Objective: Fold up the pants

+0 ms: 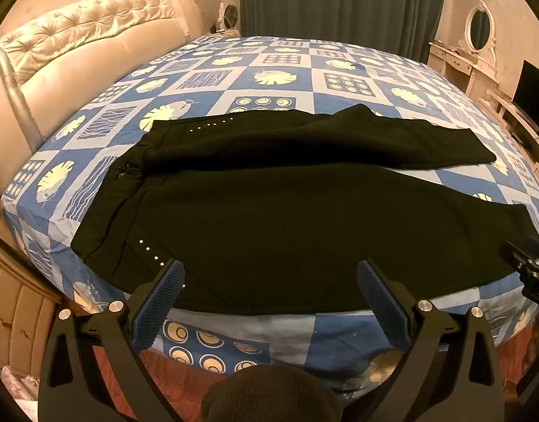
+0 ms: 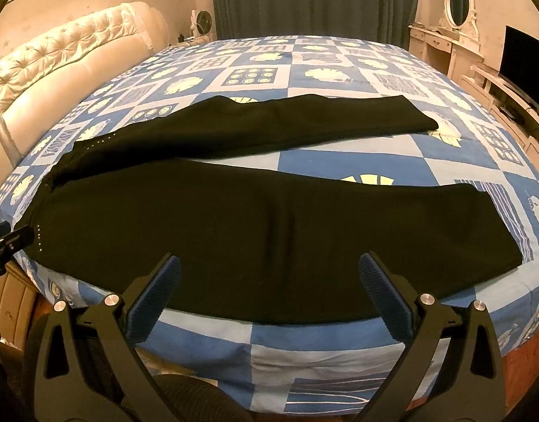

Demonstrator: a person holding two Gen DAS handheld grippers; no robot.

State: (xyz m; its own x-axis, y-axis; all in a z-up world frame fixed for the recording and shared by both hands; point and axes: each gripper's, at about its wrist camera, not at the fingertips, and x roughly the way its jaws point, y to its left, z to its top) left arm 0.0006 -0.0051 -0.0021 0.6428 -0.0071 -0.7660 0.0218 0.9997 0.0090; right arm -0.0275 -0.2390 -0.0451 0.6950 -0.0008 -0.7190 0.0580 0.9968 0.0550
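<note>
Item: black soft-fabric pants (image 1: pixel 304 218), spread flat on blue patterned bedsheet (image 1: pixel 269 66), directly ahead of both tongs. Long axis crosswise; waist nearer left gripper (image 1: pixel 269 281), hems nearer right gripper (image 2: pixel 269 277). Both jaws spread wide, nothing held.

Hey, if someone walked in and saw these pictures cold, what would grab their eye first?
First, the black pants spread flat across the near side of the bed, waist toward the tufted cream headboard, legs splayed apart. Next, the loud blue-and-white patterned bedsheet under them. Then the two open grippers, left gripper and right gripper, poised at the pants' near edge, holding nothing.
</note>
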